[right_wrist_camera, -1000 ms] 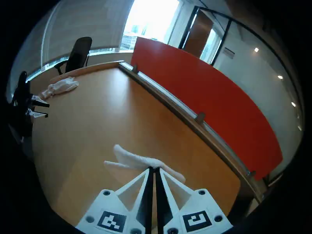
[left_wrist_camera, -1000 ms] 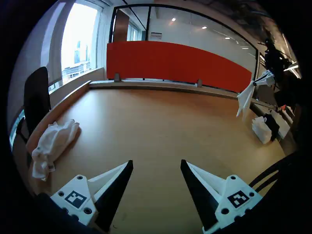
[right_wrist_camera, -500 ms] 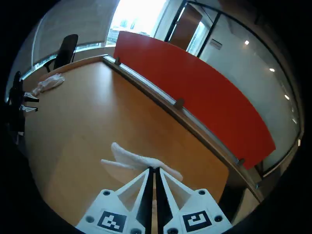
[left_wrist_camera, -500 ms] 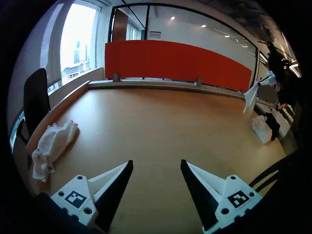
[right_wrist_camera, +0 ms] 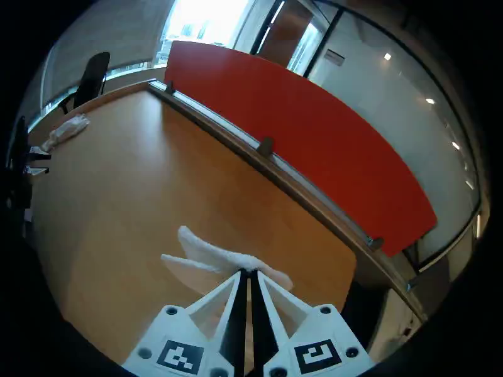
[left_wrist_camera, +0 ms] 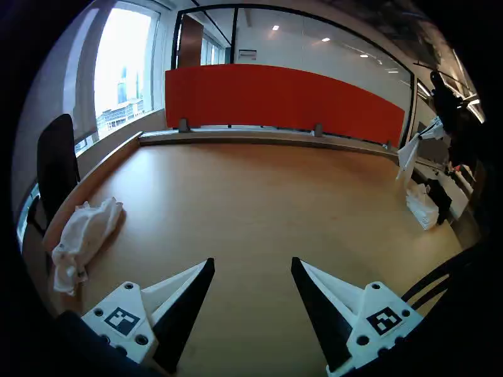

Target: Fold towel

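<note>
So the right gripper (right_wrist_camera: 247, 274) had its fingers squeezed together on the white towel (right_wrist_camera: 217, 257), which fanned out past the tips just below the middle of its view, up over the wooden table (right_wrist_camera: 126, 188). From the left gripper (left_wrist_camera: 251, 261), fingers spread wide with nothing between them, that towel hung long-ways down at the far right edge of the frame, well apart, so I'd guess the left one had to swing right for the loose end. A crumpled towel (left_wrist_camera: 82, 232) lay at lower left, much nearer the left gripper.
</note>
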A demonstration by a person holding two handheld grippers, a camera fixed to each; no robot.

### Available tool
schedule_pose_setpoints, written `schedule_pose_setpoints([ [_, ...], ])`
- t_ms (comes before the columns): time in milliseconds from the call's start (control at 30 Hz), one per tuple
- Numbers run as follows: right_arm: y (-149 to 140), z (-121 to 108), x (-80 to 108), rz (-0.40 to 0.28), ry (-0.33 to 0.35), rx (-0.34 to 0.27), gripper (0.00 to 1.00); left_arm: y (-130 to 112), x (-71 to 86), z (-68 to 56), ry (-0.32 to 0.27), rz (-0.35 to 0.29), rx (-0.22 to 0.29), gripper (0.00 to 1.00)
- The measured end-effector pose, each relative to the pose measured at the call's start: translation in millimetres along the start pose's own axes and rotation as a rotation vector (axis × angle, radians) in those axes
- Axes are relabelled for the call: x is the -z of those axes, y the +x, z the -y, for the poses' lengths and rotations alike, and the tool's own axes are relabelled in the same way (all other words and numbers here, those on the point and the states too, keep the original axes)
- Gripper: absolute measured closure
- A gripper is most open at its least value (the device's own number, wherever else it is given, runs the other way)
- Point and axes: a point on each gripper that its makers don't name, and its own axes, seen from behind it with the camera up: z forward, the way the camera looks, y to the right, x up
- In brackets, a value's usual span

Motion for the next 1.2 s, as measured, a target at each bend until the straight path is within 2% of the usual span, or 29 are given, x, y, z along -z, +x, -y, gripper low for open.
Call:
schedule_pose_setpoints([
  [400,-23.8,-9.3,8.2,0.026,-0.014,-0.020,0.97,2.2,-1.8,-10.4,-0.013,0.005,-0.011,0.10],
  [600,-42.4,-7.9,19.4,0.037,-0.017,-0.042,0.97,3.9,-3.4,-15.5,-0.023,0.006,-0.017,0.10],
  [933,-105.8,3.1,45.0,0.101,-0.019,-0.100,0.97,7.1,-2.7,-18.4,-0.032,0.004,-0.027,0.10],
  [1200,-156.1,8.5,57.5,0.165,-0.035,-0.150,0.97,5.6,-2.1,-18.0,-0.037,0.011,-0.034,0.10],
])
